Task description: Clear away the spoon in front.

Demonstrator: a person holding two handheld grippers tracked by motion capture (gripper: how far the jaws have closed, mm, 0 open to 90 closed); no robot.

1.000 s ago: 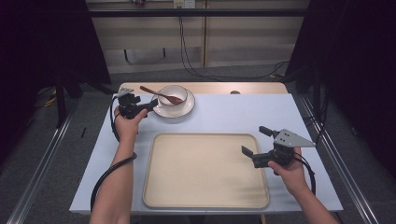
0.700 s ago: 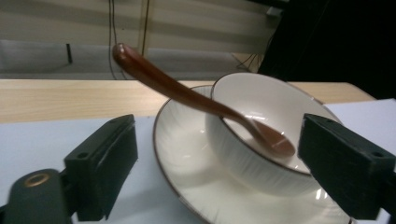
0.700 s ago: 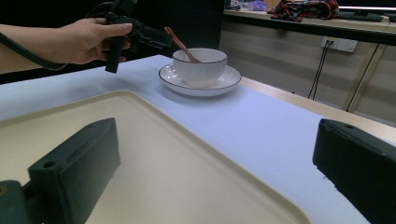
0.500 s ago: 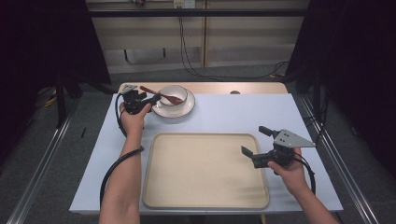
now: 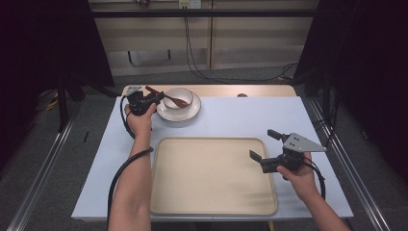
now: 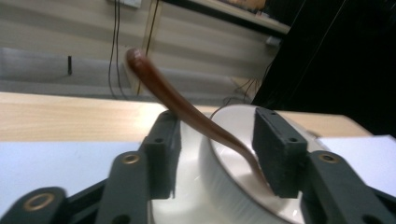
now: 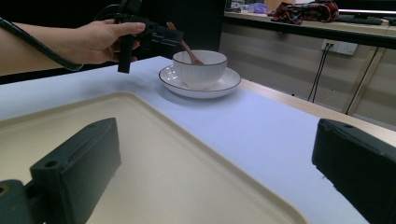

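Observation:
A white bowl stands on a white plate at the far left of the table. A brown wooden spoon leans in the bowl with its handle sticking out to the left. My left gripper is at that handle. In the left gripper view the spoon runs slantwise between the two jaws, above the bowl. The jaws have just been closing, but a wide gap remains and the pads do not press the handle. My right gripper stands open over the right edge of the beige tray, holding nothing.
A pale blue mat covers the table, with a wooden strip along the far edge. The right gripper view has the tray in front and the bowl, plate and left gripper beyond it.
The left hand has moved a little toward the bowl, and its jaws now stand around the spoon handle and are narrower. The right hand has not moved.

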